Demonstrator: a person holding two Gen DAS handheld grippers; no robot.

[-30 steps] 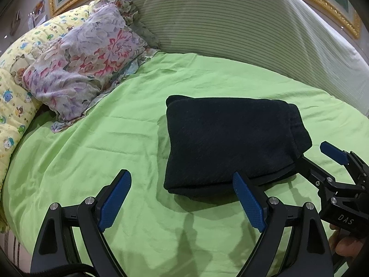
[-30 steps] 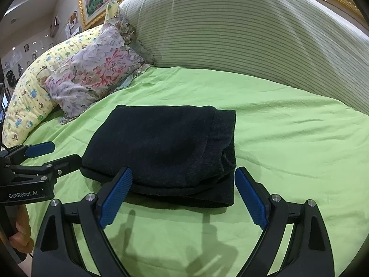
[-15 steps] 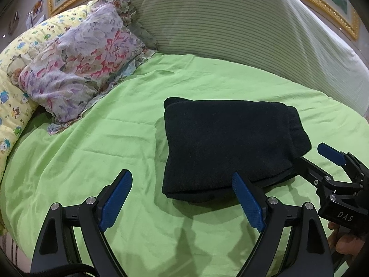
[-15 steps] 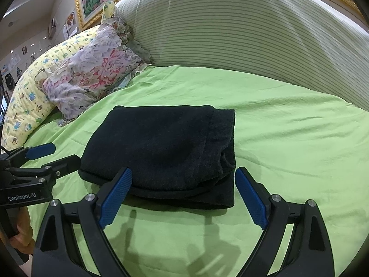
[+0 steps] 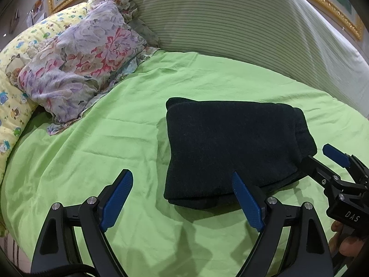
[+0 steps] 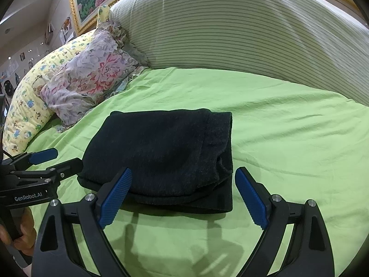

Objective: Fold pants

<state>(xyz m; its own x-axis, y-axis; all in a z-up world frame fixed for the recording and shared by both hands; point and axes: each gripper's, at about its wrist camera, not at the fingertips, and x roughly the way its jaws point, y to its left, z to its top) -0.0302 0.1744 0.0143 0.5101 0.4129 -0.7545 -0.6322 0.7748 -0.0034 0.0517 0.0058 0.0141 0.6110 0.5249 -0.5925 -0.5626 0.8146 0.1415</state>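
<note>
Left wrist view: little changed from a second earlier, only drew slightly nearer the one folded black pants (image 5: 233,147), flat on the green bed (image 5: 96,152). Left hand-held gripper (image 5: 183,198) spread wide, grasping nothing; right hand-held gripper (image 6: 183,196) likewise released. Two pillows: floral pillow (image 5: 76,62), yellow pillow (image 5: 13,101).
</note>
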